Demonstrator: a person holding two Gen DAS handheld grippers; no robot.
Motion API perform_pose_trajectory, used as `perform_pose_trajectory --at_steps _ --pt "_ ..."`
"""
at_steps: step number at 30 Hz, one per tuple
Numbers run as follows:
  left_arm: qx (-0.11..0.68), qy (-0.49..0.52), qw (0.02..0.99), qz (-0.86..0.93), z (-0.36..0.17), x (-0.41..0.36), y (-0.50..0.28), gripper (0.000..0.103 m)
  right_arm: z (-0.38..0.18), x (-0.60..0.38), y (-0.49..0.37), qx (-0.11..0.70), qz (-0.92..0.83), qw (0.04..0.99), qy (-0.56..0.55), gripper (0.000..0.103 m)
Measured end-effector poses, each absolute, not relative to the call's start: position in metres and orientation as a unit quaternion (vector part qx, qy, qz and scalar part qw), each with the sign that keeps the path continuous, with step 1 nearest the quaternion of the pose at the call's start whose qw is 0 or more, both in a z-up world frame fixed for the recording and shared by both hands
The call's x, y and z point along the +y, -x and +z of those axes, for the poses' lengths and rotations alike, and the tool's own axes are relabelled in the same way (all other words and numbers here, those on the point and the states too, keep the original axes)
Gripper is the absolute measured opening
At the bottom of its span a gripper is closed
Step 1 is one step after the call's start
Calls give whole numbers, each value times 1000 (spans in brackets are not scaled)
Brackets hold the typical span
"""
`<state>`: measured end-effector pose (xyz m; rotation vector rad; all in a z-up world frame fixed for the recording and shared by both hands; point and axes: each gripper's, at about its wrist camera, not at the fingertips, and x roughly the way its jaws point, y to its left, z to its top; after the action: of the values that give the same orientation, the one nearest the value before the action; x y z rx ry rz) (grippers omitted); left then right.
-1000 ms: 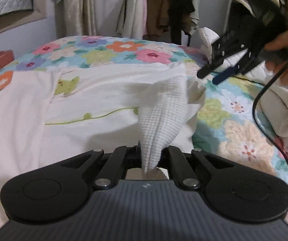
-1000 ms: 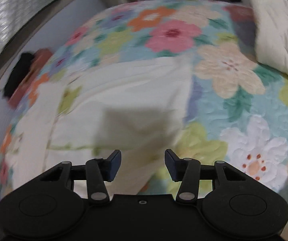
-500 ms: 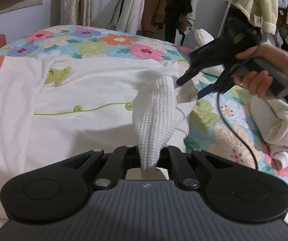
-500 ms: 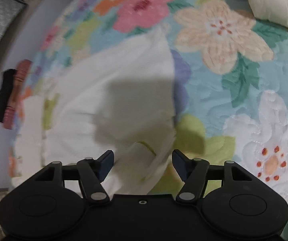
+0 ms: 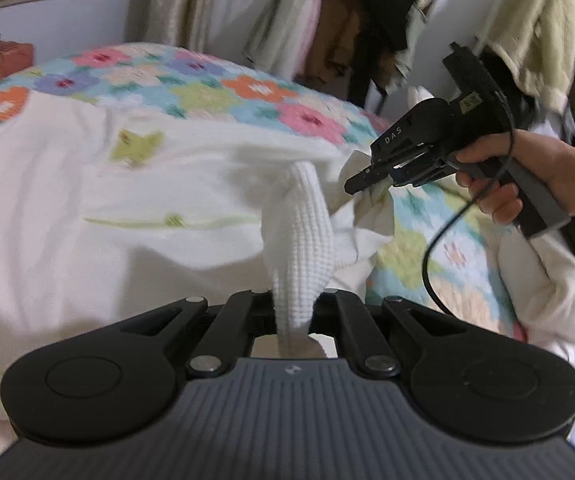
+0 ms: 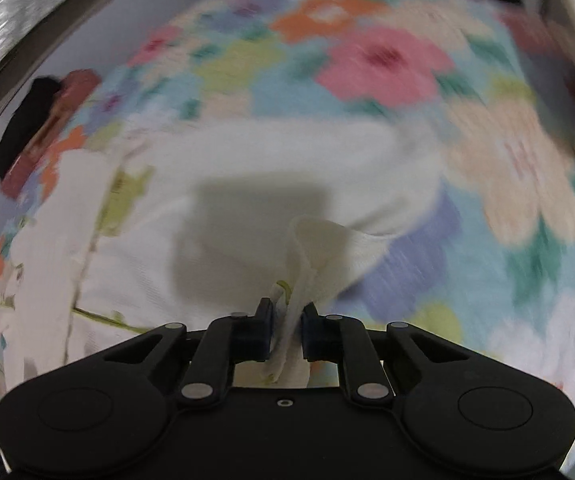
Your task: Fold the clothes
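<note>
Left-wrist view: we hold the left gripper [image 5: 293, 312] clamped tight on a ribbed white cuff [image 5: 301, 240] of the cream garment [image 5: 87, 208], which lies spread over the near and left part of the floral bedspread [image 5: 215, 92]. The cuff rises from the cloth in a narrow cone to the closed jaws. The garment carries a pale green line with small green buttons and a green motif towards its far side

To the right, our right hand [image 5: 491, 184] grips the handle of the right gripper [image 5: 361, 184], whose black cable [image 5: 433, 256] loops down over the bedspread. Its tips meet the garment's right edge, where a fold of cream cloth bunches around them. A second pale garment [image 5: 547, 280] lies heaped at the far right, and clothes [image 5: 367, 20] hang on a rail behind the bed

Right-wrist view, blurred: the jaws of the right gripper [image 6: 285, 320] are closing, and a pleat of the cream garment [image 6: 247, 184] stands pinched between the blue pads [image 6: 313, 330]. The bedspread [image 6: 387, 64] fills the far and right field
</note>
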<state>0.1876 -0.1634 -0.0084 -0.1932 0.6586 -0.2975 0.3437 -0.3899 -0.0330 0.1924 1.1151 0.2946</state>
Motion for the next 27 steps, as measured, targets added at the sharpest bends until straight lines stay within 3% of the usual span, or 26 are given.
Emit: perform_pose_trajectory --at_steps 4,10,17,25,27 --pt "261 43 960 -93 19 -143 -168 3 3 -334 -363 491 196 848 -46 16" --pt "329 78 940 -43 21 -61 -164 3 11 -235 -380 460 292 839 -1 16" --pt "302 26 953 6 40 -8 -122 3 12 -118 -374 429 369 823 49 16" --pt "364 72 928 36 2 46 -102 3 -16 -16 -337 419 410 799 137 16" --pt "375 71 924 28 -2 55 -103 3 -19 -12 -335 429 399 800 130 20"
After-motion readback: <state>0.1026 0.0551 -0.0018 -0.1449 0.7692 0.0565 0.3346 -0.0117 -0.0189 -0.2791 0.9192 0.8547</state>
